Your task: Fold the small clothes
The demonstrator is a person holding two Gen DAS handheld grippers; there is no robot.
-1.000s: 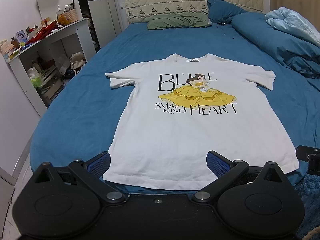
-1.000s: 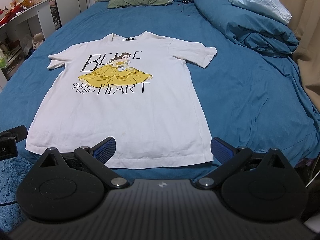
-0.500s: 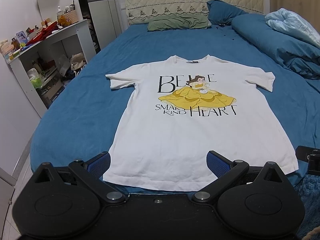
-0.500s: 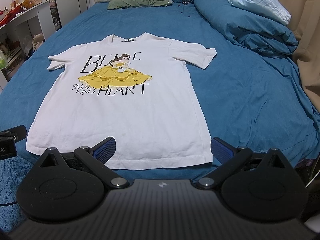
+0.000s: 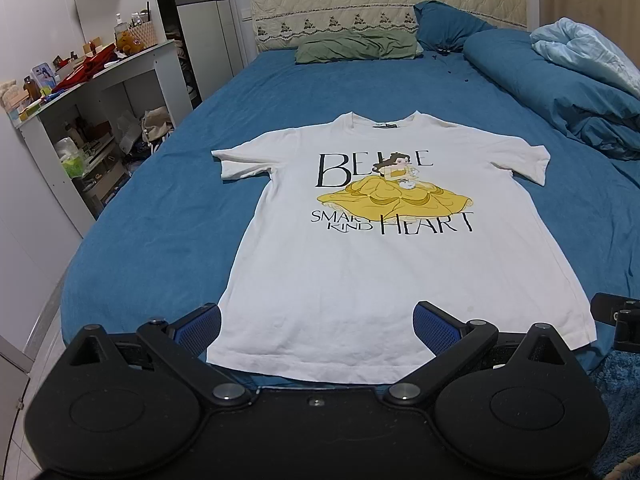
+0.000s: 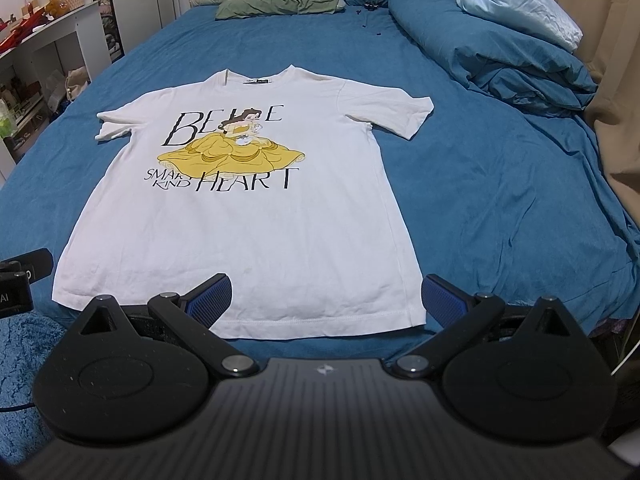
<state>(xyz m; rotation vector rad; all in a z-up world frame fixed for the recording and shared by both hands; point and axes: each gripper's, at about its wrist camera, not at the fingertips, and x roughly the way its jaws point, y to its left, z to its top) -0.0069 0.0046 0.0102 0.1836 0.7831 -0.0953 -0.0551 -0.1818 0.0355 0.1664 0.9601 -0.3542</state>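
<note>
A white T-shirt (image 5: 384, 264) is laid flat, print side up, on a bed covered by a blue sheet (image 5: 160, 232). The shirt is taken as the landmark. Its collar is pointed toward the headboard (image 5: 384, 8), and its hem is laid near the foot edge of the bed, just in front of both grippers. Both short sleeves are spread out sideways, each sleeve edge resting on bare sheet.

The left gripper (image 5: 316, 320) is held low just short of the hem, above the shirt's left hem corner; its jaws are spread wide with nothing between them. The right gripper (image 6: 326, 294) is held likewise at the right hem corner, jaws wide apart and empty.

Open blue sheet is seen on both sides of the shirt and beyond its collar. To the right of the shirt, well apart from the sleeve, a rolled blue duvet (image 6: 500, 52) is piled. Beyond the collar, a green pillow (image 5: 356, 44) is placed against the headboard. To the left of the shirt, past the bed's edge, a cluttered white shelf unit (image 5: 80, 120) is seen.
</note>
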